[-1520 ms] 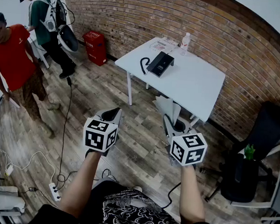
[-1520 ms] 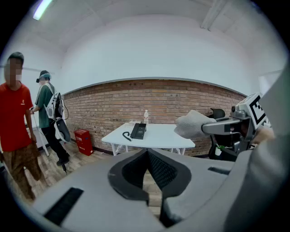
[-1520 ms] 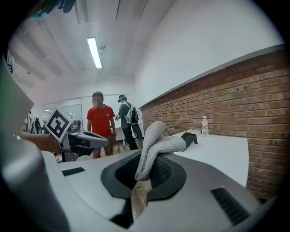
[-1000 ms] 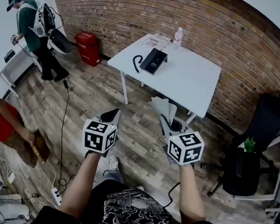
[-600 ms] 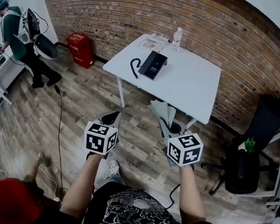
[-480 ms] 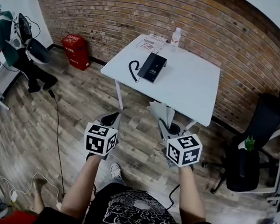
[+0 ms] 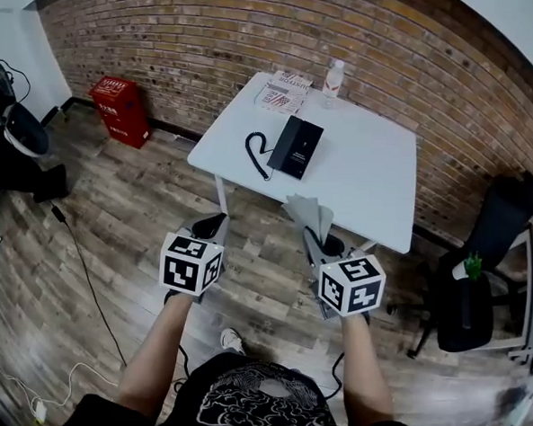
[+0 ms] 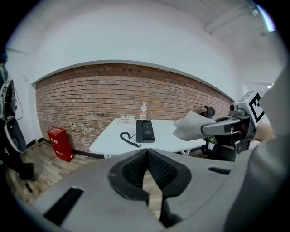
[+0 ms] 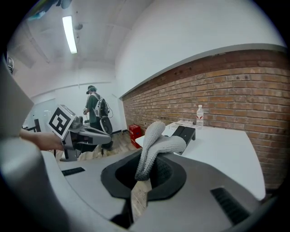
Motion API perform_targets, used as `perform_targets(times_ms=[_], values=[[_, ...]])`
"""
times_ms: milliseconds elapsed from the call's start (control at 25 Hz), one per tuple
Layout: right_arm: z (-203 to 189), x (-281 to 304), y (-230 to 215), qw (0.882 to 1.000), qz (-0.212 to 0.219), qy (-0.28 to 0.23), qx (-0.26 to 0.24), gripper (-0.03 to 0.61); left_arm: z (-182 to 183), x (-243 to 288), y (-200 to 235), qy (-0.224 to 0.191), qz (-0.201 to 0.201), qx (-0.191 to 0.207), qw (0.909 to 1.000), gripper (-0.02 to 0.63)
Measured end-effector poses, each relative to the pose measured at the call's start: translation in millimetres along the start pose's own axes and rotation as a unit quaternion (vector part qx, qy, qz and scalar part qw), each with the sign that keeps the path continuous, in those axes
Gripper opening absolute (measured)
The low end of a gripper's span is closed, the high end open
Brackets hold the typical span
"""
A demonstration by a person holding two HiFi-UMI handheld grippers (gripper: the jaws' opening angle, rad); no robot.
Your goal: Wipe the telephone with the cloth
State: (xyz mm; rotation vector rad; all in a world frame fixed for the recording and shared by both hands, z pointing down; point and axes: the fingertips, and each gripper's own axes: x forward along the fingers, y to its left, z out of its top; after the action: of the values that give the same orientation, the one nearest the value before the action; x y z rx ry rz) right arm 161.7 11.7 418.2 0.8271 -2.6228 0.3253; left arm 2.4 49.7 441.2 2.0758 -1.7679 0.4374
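Right gripper (image 9: 146, 168) pinches crumpled grey knit cloth (image 9: 156, 142); left gripper (image 8: 146, 156) closed, empty. Flat black telephone (image 7: 298, 146), coiled cord, near table's (image 7: 367, 187) left edge.

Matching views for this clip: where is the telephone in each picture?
Head view: telephone upper centre, on the white table.
Left gripper view: near the centre.
Right gripper view: just right of centre, partly behind the cloth.
Shared landmark: the water bottle behind it.
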Motion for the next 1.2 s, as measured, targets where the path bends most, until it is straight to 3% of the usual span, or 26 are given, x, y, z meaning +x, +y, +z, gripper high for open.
perform_targets(times_ms=[560, 880, 1200], values=[[31.2, 51.3, 13.3, 0.999, -0.048, 0.0, 0.002, 0.011, 14.8, 15.0, 63.7, -0.008, -0.047, 0.012, 0.9988, 0.006], [48.1, 77.4, 4.4, 0.999, -0.049, -0.007, -0.003, 0.011, 18.6, 25.7, 86.6, -0.005, -0.046, 0.014, 0.9988, 0.006], [63.4, 112.2, -35.0, 0.999, -0.045, -0.019, 0.001, 0.011, 35.6, 61.3, 105.3, 0.003, -0.033, 0.025, 0.9991, 0.006]])
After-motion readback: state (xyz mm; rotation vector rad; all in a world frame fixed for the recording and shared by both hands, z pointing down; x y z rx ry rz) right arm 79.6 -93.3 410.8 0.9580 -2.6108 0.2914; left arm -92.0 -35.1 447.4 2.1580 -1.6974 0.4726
